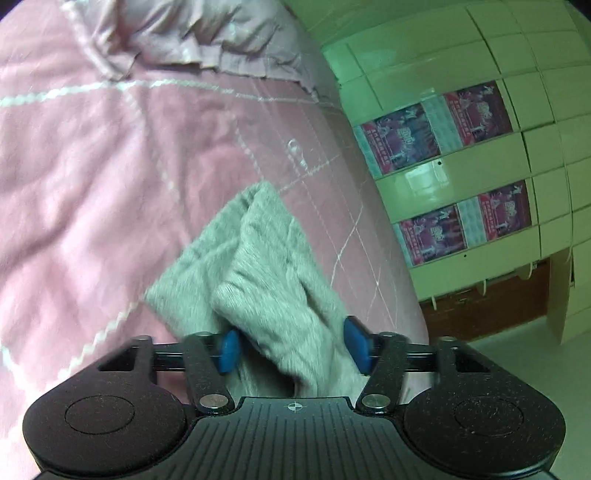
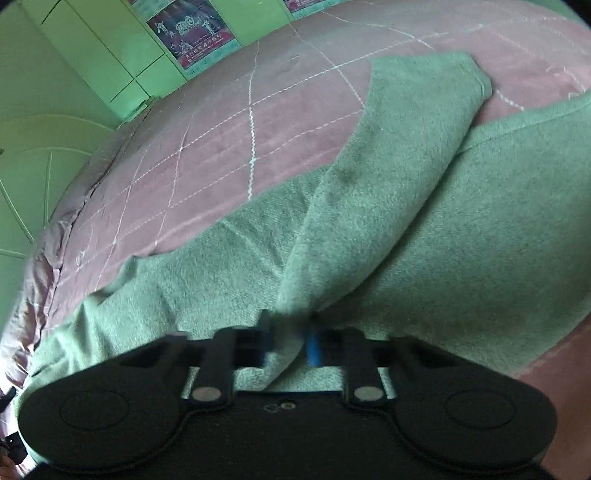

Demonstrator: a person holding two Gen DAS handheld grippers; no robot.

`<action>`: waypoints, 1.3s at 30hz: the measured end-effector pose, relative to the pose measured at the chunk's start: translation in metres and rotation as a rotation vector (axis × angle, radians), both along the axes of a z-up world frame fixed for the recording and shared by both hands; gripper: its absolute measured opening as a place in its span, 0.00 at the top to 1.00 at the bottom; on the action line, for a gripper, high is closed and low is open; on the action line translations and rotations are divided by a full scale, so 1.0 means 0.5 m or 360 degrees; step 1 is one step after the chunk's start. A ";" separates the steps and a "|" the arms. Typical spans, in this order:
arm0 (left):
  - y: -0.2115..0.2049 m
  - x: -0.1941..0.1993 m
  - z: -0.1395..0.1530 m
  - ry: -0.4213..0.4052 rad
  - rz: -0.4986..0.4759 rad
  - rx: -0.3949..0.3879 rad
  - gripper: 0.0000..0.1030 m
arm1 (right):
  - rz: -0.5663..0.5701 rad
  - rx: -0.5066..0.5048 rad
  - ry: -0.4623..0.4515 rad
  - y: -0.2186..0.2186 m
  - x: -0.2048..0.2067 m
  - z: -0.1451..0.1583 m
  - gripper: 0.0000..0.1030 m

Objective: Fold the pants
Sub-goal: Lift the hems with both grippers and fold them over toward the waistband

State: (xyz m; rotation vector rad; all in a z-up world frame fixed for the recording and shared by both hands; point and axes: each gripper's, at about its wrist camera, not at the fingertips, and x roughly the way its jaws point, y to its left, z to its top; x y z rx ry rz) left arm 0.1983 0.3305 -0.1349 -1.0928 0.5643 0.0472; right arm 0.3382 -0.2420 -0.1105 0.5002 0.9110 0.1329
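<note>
The pants are pale grey-green fleece and lie on a pink quilted bed. In the left wrist view a bunched part of the pants [image 1: 266,266] runs between the blue pads of my left gripper [image 1: 293,347]. The jaws stand wide apart with the cloth between them, not pinched. In the right wrist view the pants [image 2: 424,229] spread across the bed, with one folded flap rising from my right gripper [image 2: 291,339]. Its blue pads are close together and pinch that flap's edge.
The pink quilt [image 1: 110,166] covers the bed, with a pink pillow [image 1: 192,33] at its far end. A cream cabinet with posters [image 1: 461,155] stands beside the bed. The bed's edge [image 2: 74,206] drops off at the left in the right wrist view.
</note>
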 end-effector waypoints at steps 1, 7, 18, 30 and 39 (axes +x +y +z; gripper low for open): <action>0.000 0.012 0.017 -0.0023 -0.0009 0.0065 0.77 | 0.0001 0.0057 -0.0058 -0.009 -0.004 0.011 0.97; 0.014 -0.020 0.177 -0.0621 -0.0193 0.0530 0.77 | -0.0011 0.0266 -0.0704 -0.065 -0.127 0.163 0.97; 0.041 0.013 0.036 -0.0033 -0.0330 0.0666 0.77 | 0.0024 0.0077 -0.0168 -0.041 -0.136 -0.035 0.95; 0.027 0.042 0.017 0.0025 -0.0419 0.0781 0.77 | 0.0006 0.0089 -0.0147 -0.067 -0.116 -0.041 0.98; 0.008 0.026 0.046 -0.0020 -0.0431 0.0886 0.75 | -0.0034 0.0111 -0.0327 -0.067 -0.145 -0.015 0.98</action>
